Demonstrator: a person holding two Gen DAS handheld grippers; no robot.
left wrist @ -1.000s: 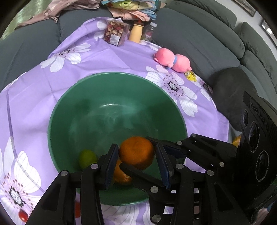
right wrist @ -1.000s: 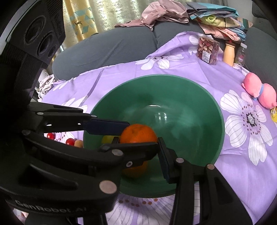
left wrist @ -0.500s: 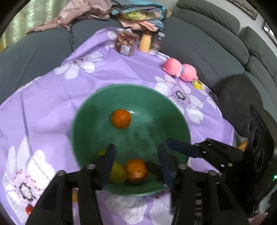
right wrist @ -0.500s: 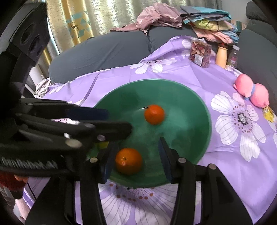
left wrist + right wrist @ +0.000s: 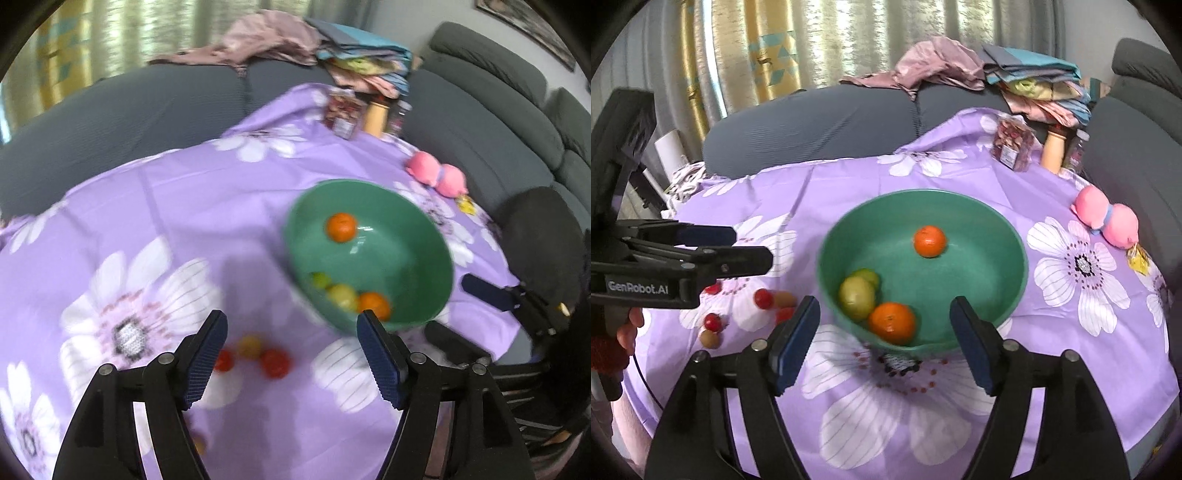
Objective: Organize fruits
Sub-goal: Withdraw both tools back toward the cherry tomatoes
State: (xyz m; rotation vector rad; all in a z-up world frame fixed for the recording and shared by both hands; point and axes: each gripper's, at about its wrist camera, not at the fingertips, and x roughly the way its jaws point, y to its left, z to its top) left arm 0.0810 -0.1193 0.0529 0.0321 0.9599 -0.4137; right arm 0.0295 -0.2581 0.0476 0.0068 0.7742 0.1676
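A green bowl (image 5: 979, 266) sits on the purple flowered cloth and holds two oranges (image 5: 929, 240) (image 5: 892, 322) and two yellow-green fruits (image 5: 856, 297). My right gripper (image 5: 884, 306) hovers above the bowl's near rim, its jaws opening with nothing between them. My left gripper (image 5: 290, 321) has its jaws opening too and is empty. It hangs left of the bowl (image 5: 406, 258), above small red and yellow fruits (image 5: 275, 363) on the cloth. In the right wrist view the left gripper (image 5: 752, 246) reaches in from the left over those small fruits (image 5: 762, 298).
A pink plush toy (image 5: 1106, 221), a snack box (image 5: 1012, 146) and a tan bottle (image 5: 1052, 151) stand at the cloth's far right. A grey sofa (image 5: 831, 122) with piled clothes (image 5: 1030, 85) wraps the back. A person's hand (image 5: 628, 332) holds the left gripper.
Both grippers let go of their oranges, which now lie in the bowl. Both opened and drew back and up. The left one swung left toward the small fruits.
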